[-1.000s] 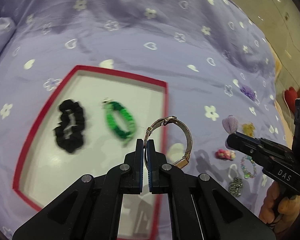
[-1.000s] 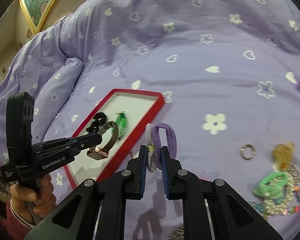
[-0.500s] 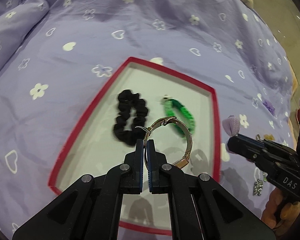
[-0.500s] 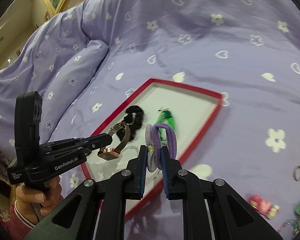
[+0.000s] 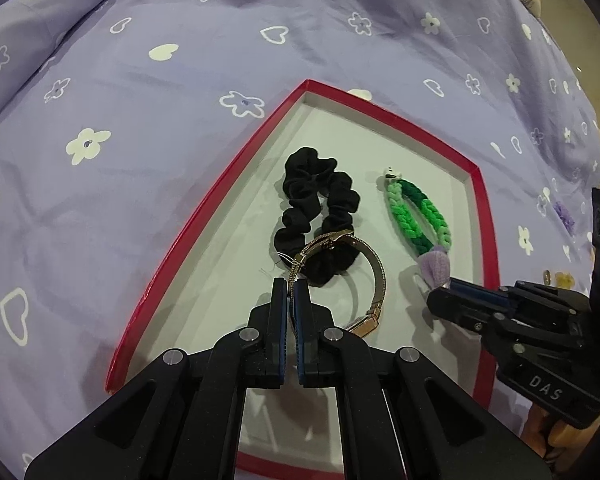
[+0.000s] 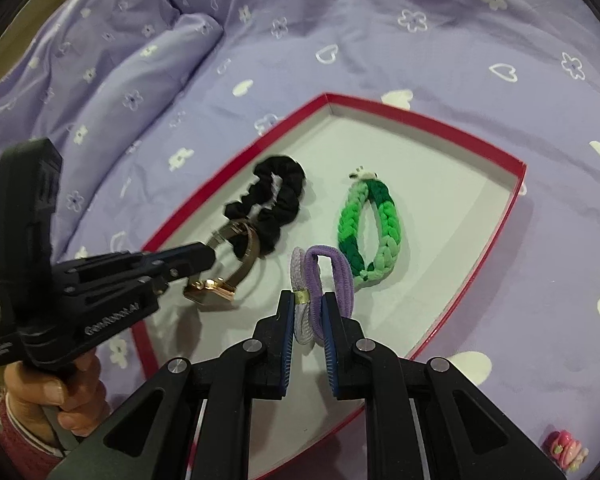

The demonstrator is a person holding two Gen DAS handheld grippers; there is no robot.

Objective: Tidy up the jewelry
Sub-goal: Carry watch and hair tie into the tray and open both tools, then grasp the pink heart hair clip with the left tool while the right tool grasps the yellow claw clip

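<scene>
Both fingers loaded over the red-rimmed shallow white tray (image 5: 204,216) on the lilac flower-print bedspread (image 5: 100,120).

My left gripper (image 5: 290,292) has its fingers pinched tight on the metal mesh-band wristwatch (image 5: 374,276), which hangs above the black fabric scrunchie (image 5: 300,192) in the tray. To its right lies the green braided bracelet (image 6: 384,216). My right gripper (image 6: 308,312), fingers narrowly parted, clamps the purple and lilac elastic hair ties (image 6: 336,268) just beside that bracelet.
</scene>
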